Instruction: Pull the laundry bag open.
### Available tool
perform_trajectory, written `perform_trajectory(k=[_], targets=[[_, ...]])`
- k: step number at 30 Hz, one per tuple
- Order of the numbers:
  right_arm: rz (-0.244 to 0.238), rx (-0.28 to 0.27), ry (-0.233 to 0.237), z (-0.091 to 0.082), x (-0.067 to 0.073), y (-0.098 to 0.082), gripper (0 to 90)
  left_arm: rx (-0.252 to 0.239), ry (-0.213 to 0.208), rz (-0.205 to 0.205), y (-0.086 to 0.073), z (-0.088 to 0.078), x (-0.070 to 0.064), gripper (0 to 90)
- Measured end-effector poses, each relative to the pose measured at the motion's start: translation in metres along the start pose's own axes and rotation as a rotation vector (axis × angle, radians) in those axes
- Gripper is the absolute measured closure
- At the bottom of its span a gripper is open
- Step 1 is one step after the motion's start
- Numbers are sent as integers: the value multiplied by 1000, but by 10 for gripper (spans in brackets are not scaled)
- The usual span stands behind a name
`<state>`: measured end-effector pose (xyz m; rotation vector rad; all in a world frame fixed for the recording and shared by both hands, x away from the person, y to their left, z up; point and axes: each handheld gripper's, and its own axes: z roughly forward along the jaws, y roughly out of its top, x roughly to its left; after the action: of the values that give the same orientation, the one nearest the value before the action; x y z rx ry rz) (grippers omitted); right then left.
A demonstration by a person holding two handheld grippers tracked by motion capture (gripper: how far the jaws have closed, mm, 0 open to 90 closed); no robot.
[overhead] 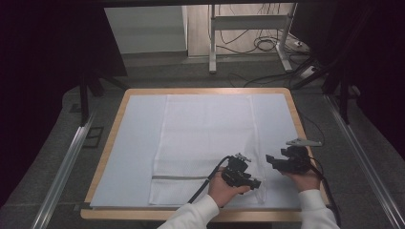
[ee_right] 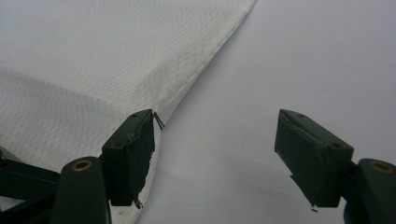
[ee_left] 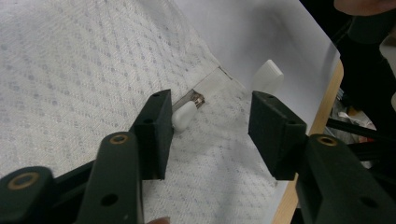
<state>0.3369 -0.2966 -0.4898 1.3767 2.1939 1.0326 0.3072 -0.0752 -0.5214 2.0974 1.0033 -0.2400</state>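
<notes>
A white mesh zip bag [overhead: 205, 138] lies flat on the pale mat [overhead: 136, 148], its zipper [overhead: 179, 177] running along the near end. My left gripper [overhead: 255, 182] hovers over the bag's near right corner. In the left gripper view its jaws [ee_left: 211, 100] stand apart around the small white zipper pull [ee_left: 183, 115], which lies just beside the left pad. A second white tab [ee_left: 267, 77] sits farther off at the bag's edge. My right gripper [overhead: 273, 160] is open just right of the bag; its jaws [ee_right: 215, 116] straddle bare mat, the left one above the bag's hem [ee_right: 187, 81].
The table's wooden rim [overhead: 112, 131] frames the mat. Metal rails run along the floor at the left [overhead: 67, 162] and at the right [overhead: 367, 162]. A white desk frame with loose cables [overhead: 258, 43] stands behind the table.
</notes>
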Motion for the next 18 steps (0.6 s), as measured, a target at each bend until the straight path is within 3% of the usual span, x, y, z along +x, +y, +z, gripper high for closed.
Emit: perform_trajectory(k=[6, 12, 18], targets=[[3, 1, -5, 0, 0, 0, 283, -8, -4, -15, 2, 2, 4, 649], [7, 0, -9, -1, -1, 0, 283, -6, 0, -2, 2, 7, 2, 713], [7, 2, -9, 0, -1, 0, 283, -7, 10, 2, 3, 7, 6, 833]])
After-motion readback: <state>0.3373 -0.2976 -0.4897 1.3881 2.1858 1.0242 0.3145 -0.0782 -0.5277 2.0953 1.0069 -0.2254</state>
